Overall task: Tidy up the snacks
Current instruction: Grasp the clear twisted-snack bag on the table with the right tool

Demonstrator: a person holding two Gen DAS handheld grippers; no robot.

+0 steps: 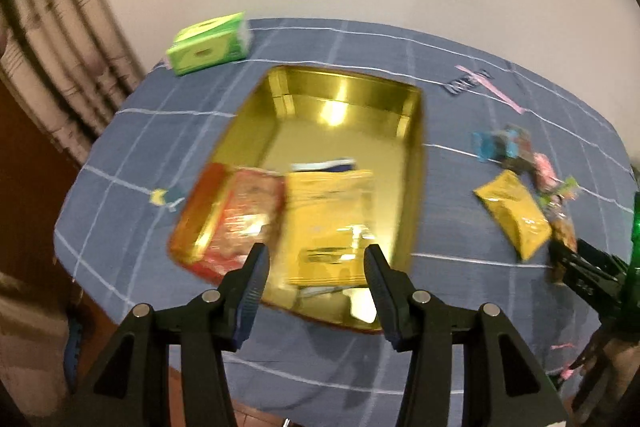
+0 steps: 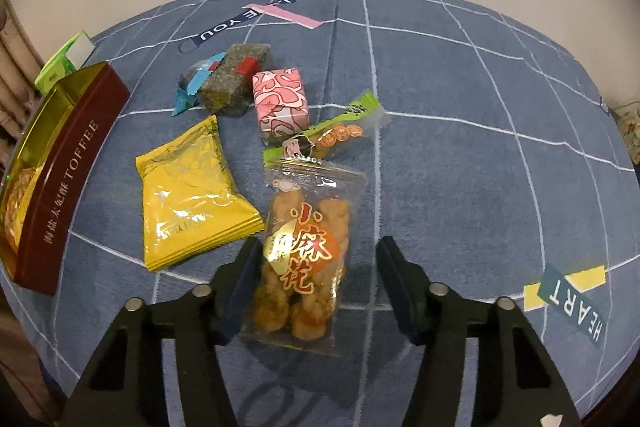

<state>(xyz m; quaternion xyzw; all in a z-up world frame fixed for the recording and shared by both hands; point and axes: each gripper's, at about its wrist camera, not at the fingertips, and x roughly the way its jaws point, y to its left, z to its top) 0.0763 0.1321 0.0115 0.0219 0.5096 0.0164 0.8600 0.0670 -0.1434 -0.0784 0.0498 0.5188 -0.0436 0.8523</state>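
A gold tin point(image 1: 418, 163) sits on the blue checked cloth. Inside it lie a red-orange packet point(image 1: 244, 219) and a yellow packet point(image 1: 328, 211). My left gripper point(image 1: 317, 259) hovers over the tin's near end, open with nothing between its fingers. In the right wrist view a clear packet of fried twists point(image 2: 304, 267) lies flat between the fingers of my right gripper point(image 2: 318, 255). The left finger sits at the packet's edge and the right finger stands apart from it, so the gripper is open. Beyond lie a yellow packet point(image 2: 192, 195), a green bar point(image 2: 328, 135), a pink sweet point(image 2: 281, 101) and a seed bar point(image 2: 228, 79).
The tin's dark red wall point(image 2: 68, 179), marked TOFFEE, stands left of the loose snacks. A green tissue box point(image 1: 210, 43) sits at the cloth's far left corner. A curtain point(image 1: 60, 47) hangs at the left, past the table edge. My right gripper point(image 1: 568, 259) shows at the left wrist view's right edge.
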